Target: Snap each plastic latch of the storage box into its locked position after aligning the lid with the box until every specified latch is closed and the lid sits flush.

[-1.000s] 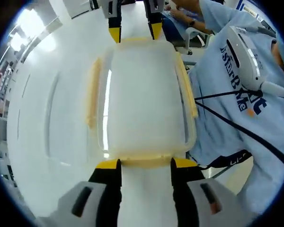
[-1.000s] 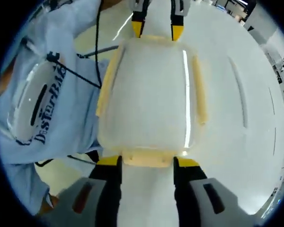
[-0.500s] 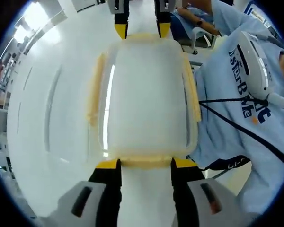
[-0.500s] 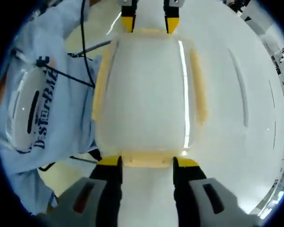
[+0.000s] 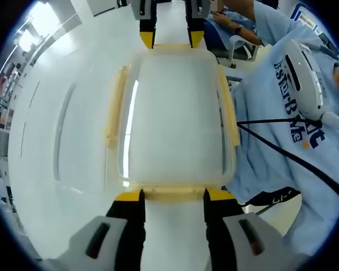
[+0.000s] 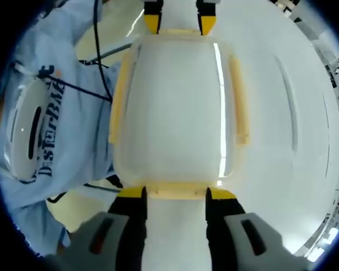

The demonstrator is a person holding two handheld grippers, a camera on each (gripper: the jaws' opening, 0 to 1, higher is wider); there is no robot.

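The translucent plastic storage box (image 5: 172, 121) looked light and slippery; each open hand-held gripper (image 5: 173, 196) (image 6: 177, 193) was placed astride a stiff yellow end latch (image 5: 173, 193), nothing gripped.

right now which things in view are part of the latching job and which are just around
Part of the job:
- storage box with its translucent lid
- yellow end latch between the left gripper fingers
- opposite end latch at the right gripper
- long side latches

Just around:
- white table
- person's blue shirt
- black cable
- white device on the chest
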